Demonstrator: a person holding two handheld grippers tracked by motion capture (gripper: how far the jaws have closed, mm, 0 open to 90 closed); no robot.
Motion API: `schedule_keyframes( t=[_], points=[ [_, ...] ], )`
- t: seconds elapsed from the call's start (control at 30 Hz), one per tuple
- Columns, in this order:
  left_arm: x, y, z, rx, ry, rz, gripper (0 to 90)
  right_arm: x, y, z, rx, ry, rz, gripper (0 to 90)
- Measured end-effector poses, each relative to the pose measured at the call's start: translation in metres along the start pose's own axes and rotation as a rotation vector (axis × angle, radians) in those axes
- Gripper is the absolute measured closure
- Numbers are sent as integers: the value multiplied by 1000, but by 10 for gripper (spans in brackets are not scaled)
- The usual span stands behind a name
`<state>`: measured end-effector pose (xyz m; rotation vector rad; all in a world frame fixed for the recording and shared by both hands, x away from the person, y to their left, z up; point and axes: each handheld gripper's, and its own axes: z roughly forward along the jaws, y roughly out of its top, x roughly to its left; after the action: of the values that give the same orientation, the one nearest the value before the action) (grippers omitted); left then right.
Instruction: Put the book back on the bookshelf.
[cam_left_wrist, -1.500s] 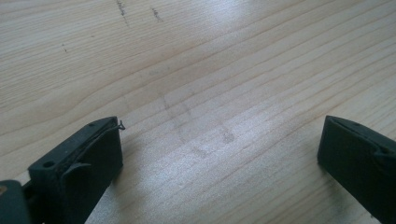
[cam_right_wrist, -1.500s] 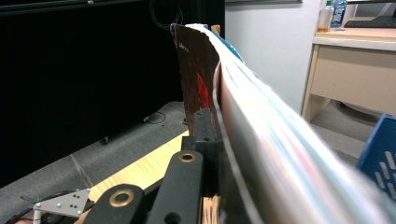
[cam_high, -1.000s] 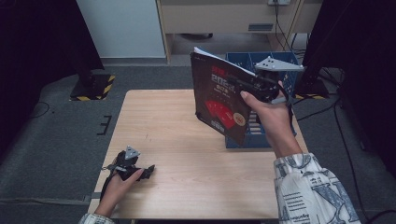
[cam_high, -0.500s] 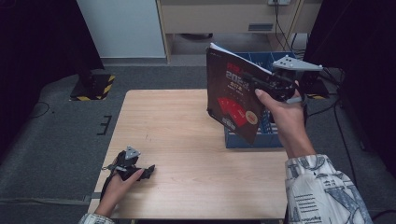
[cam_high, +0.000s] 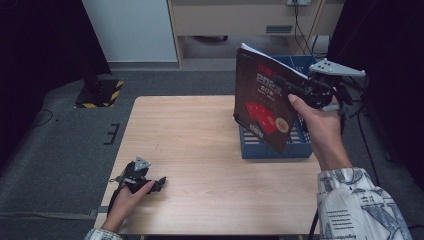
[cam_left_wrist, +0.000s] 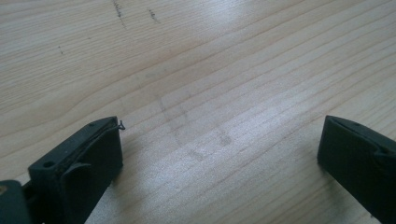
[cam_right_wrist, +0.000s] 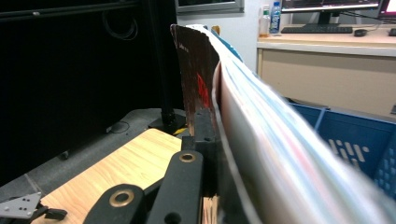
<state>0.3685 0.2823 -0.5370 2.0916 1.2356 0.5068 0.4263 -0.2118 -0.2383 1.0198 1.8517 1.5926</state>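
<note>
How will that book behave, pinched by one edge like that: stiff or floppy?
Probably floppy: the book is a thin softcover, and in the right gripper view its pages curve away from the jaws. It looks light, since the right gripper holds it up alone. Its glossy cover may slip.

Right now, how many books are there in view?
1. The book is held upright in the right gripper, clamped on it above the blue crate at the table's right side. More could lie hidden in the crate behind it.
</note>
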Motion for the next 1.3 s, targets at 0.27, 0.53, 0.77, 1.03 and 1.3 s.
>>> schedule_keyframes(
  t=[0.27,0.53,0.77,1.03,1.3],
  points=[
    [0,0,0,0,-1,1,0,-10,-2,-8,0,-35,4,871],
    [-1,0,0,-1,-1,-1,0,-19,-7,-11,4,-69,11,871],
    [-1,1,0,-1,-2,0,0,-25,-8,-15,-1,-90,17,871],
    [-1,1,1,0,-3,1,0,-31,-11,-17,-1,-113,22,871],
    [-1,1,1,1,-3,5,0,-34,-12,-21,0,-134,22,871]
  ],
)
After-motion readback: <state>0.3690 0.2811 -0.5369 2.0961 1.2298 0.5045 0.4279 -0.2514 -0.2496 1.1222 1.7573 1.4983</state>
